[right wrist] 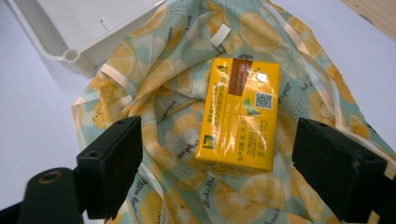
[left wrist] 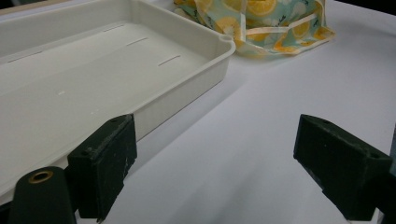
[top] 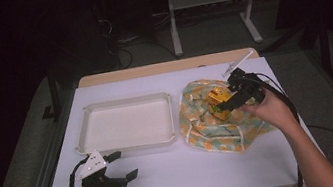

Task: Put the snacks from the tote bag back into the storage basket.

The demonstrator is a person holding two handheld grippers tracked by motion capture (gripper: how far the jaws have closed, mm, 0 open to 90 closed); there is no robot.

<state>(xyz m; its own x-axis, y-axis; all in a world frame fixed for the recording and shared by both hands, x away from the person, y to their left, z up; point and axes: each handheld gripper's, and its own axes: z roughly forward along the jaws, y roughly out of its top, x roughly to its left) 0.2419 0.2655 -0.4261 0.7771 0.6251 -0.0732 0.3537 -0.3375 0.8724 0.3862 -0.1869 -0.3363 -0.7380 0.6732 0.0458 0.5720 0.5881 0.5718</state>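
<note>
Right claw point(right wrist: 215, 177) spread wide over yellow packet point(right wrist: 242, 116) on lemon-print bag point(right wrist: 177, 126), apparently poised to grasp; left claw point(left wrist: 215, 172) released, idle beside white tray point(left wrist: 187, 79).

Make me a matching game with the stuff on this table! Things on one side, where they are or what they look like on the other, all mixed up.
Things:
1. yellow packet
2. white tray
3. lemon-print cloth bag
4. left gripper

Descriptions:
A. open, at the table's near left edge
B. lying on the cloth bag
C. empty, at the middle of the table
D. spread out right of the tray

Pairs: 1-B, 2-C, 3-D, 4-A
</note>
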